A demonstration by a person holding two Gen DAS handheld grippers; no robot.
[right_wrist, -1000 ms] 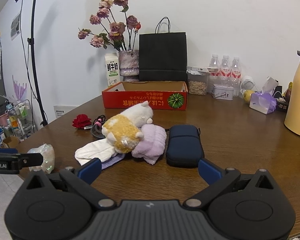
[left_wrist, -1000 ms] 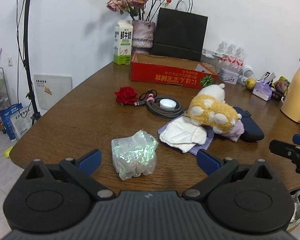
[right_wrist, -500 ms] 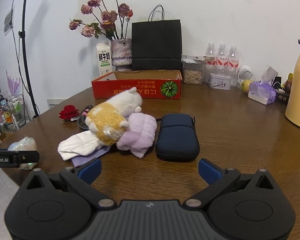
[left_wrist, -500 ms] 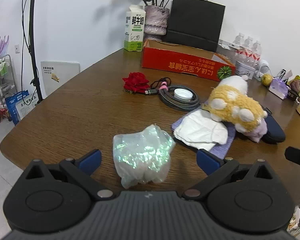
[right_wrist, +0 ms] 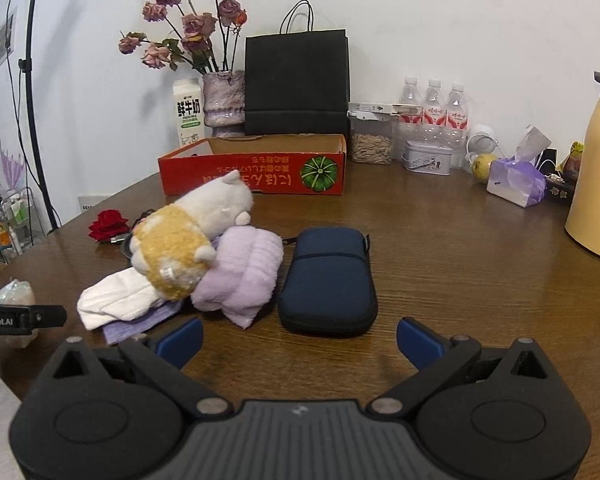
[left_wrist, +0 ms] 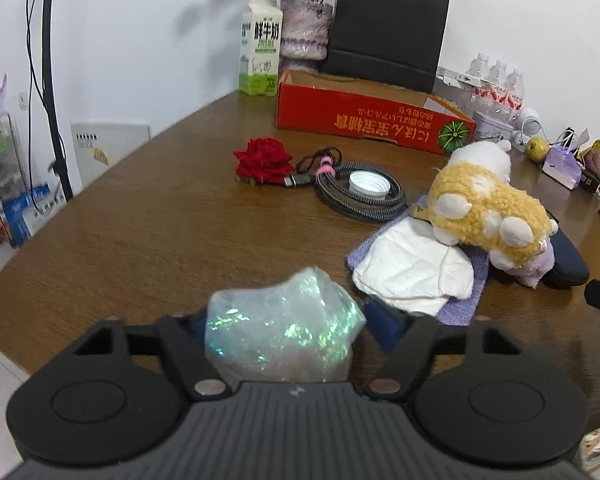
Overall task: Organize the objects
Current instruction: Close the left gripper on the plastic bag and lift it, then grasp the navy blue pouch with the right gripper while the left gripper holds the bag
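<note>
Item in hand: iridescent film bundle (left_wrist: 280, 320), at the near edge of the wooden table (left_wrist: 140, 232), seated between the fingers of my left gripper (left_wrist: 284, 322), which have narrowed onto its sides; whether it has left the table I cannot tell. My right gripper (right_wrist: 298, 334) hangs with fingers wide, holding nothing, just short of the navy pouch (right_wrist: 328, 282). Remaining stock: plush toy (right_wrist: 188, 240) over lilac towel (right_wrist: 240, 276) and white cloth (right_wrist: 116, 296); red rose (left_wrist: 264, 160); coiled cable (left_wrist: 360, 196). Step, as I judge it: first pickup. Next move calls for a light lift, since film crumples, then carriage to the red cardboard tray (left_wrist: 364, 120), a likely receptacle.
</note>
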